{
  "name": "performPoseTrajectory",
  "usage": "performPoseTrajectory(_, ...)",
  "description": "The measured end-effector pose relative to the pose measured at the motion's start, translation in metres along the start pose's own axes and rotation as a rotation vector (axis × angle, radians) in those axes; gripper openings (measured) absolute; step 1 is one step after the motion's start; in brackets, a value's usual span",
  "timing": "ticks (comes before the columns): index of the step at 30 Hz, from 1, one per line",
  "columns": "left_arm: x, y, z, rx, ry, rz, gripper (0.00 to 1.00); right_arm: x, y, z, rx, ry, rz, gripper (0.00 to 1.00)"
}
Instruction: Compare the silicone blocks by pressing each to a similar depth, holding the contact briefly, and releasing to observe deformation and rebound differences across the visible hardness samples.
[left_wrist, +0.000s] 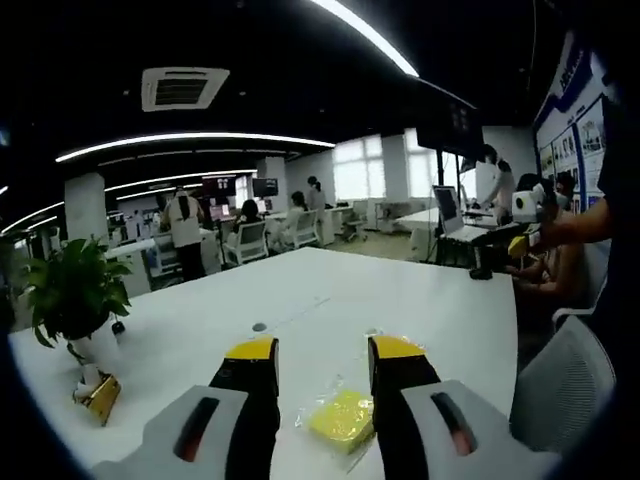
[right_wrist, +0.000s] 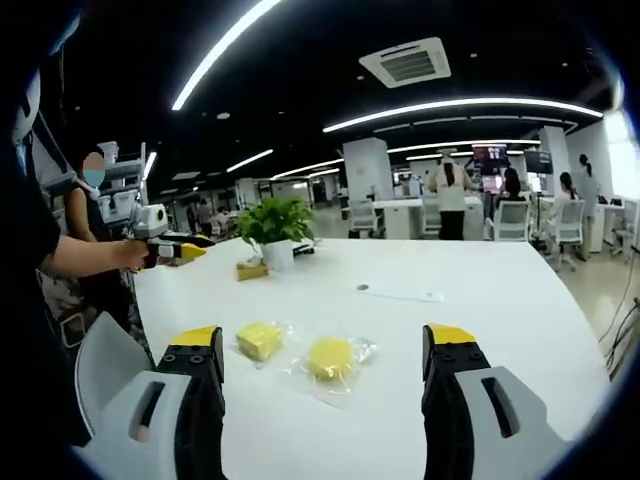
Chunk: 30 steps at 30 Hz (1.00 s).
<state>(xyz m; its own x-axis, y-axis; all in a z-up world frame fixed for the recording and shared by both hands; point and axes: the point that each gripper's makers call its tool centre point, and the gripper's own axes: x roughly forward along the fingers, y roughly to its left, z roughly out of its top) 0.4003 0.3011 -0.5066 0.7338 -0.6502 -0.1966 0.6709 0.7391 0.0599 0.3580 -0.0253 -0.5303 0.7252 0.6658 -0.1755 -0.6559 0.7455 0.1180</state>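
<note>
I see a smooth white table (right_wrist: 480, 330) with a soft sheen, two matt yellow silicone blocks (right_wrist: 259, 340) (right_wrist: 330, 356) in glossy, crinkled clear plastic wrap, and my right gripper (right_wrist: 325, 355) in matt black and grey plastic with yellow tips.

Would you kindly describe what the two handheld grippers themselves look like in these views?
Both match. The left gripper has two black jaws with yellow tips, rising from light grey housings that each carry a dark slot with a reddish insert. The right gripper has the same black jaws, yellow tips and light grey slotted housings. No cables or printed markings are visible.
</note>
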Motion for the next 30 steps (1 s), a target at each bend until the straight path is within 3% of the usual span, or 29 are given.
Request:
performPoseTrajectory(4, -0.011, -0.004, 0.009, -0.001, -0.038, 0.026, 0.47, 0.006, 0.005, 0.002, 0.004, -0.007, 0.022, 0.76)
performPoseTrajectory(7, -0.017, -0.011, 0.012, 0.055, -0.045, 0.037, 0.55, 0.011, 0.010, 0.004, -0.021, -0.008, 0.034, 0.78)
performPoseTrajectory(14, -0.020, -0.029, -0.002, 0.119, 0.021, 0.024, 0.69, 0.015, 0.018, 0.006, -0.111, 0.011, 0.051, 0.78)
performPoseTrajectory(17, -0.021, -0.044, -0.012, 0.153, 0.046, 0.039, 0.74, 0.012, 0.020, 0.016, -0.150, -0.041, 0.041, 0.81)
performPoseTrajectory(22, -0.021, -0.070, -0.031, 0.177, 0.093, -0.025, 0.76, 0.009, 0.020, 0.018, -0.158, -0.062, 0.037, 0.83)
performPoseTrajectory(26, -0.027, -0.069, -0.037, 0.210, 0.088, 0.015, 0.81, 0.002, 0.023, 0.011, -0.203, -0.048, 0.021, 0.85)
performPoseTrajectory(30, -0.036, -0.065, -0.030, 0.128, 0.009, 0.056, 0.82, -0.002, 0.024, 0.008, -0.185, -0.049, 0.021, 0.86)
